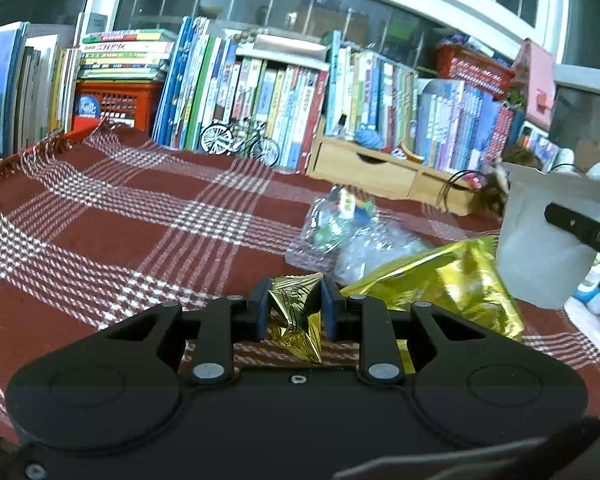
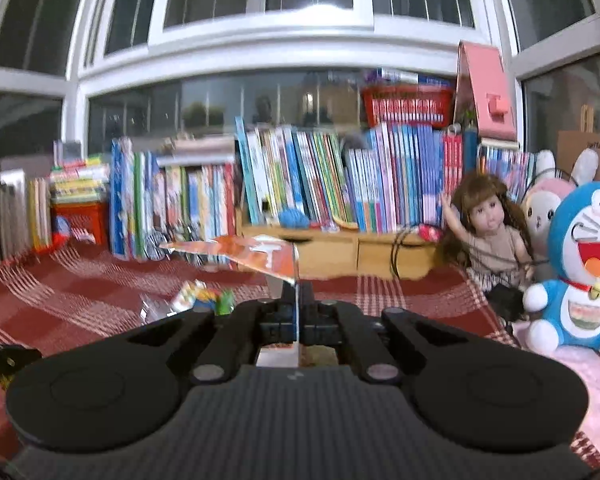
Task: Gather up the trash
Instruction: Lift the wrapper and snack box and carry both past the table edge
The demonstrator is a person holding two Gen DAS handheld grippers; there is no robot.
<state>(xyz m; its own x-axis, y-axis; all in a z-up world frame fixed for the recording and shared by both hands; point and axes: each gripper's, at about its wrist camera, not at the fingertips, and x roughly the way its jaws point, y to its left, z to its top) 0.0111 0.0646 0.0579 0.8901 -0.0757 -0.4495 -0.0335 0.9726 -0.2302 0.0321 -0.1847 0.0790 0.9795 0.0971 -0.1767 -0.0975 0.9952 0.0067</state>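
Blue plush toy (image 2: 584, 268) cut off right

A crinkled gold foil wrapper (image 1: 440, 284) is lying on the tabletop, one corner pinched; clear plastic packaging (image 1: 340, 232) is sitting just behind it.

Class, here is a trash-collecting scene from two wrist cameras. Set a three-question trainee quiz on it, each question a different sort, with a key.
1. True or false: the left gripper is shut on the gold wrapper.
2. What does the right gripper hold: A a book, B the carton, C the doll?
3. Fill in: the clear plastic wrapper lies on the red checked ____.

Key: 1 true; 2 B; 3 cloth.
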